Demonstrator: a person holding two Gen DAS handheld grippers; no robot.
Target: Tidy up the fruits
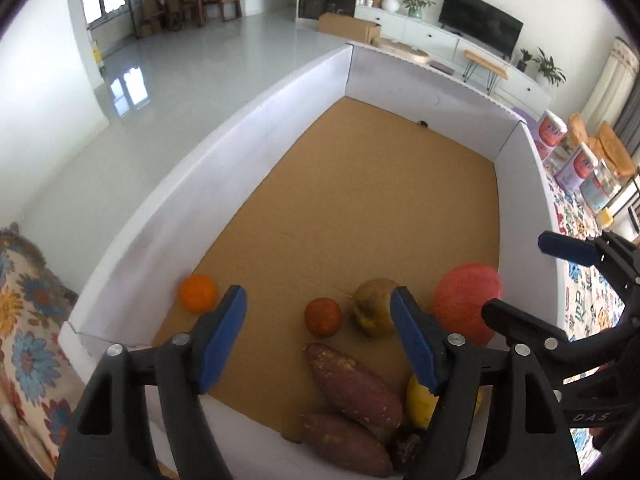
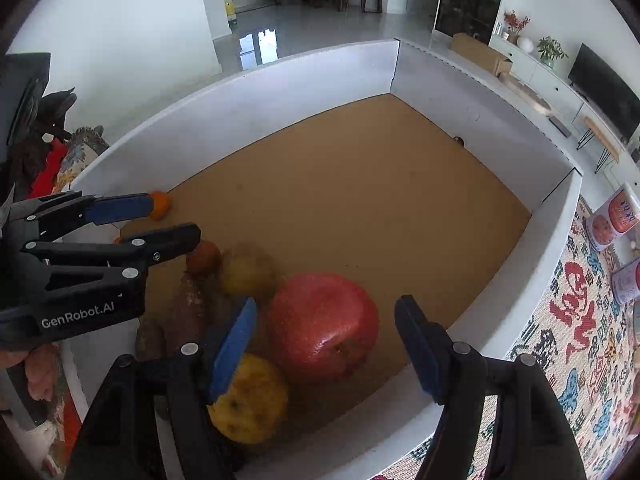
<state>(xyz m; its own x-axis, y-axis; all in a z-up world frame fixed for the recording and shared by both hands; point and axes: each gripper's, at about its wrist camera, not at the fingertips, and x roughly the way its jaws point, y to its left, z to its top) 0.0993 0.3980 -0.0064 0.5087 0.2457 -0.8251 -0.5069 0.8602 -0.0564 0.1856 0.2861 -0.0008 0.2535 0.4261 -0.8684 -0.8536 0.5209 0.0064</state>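
Observation:
A white-walled box (image 1: 248, 120) with a brown cardboard floor holds the produce at its near end. In the left wrist view I see an orange (image 1: 197, 293), a small red-orange fruit (image 1: 323, 317), a brownish fruit (image 1: 372, 312), a big red pomegranate (image 1: 468, 300), two sweet potatoes (image 1: 352, 388) and a yellow fruit (image 1: 420, 404). My left gripper (image 1: 318, 340) is open above them, empty. My right gripper (image 2: 326, 344) is open, straddling the pomegranate (image 2: 324, 326) from above; the yellow fruit (image 2: 250, 400) lies under its left finger.
The box sits on a patterned cloth (image 2: 580, 340). Cans (image 2: 612, 220) stand to the right outside the box. The far part of the box floor (image 2: 360, 184) holds no fruit. A living room with a TV (image 1: 480, 22) lies beyond.

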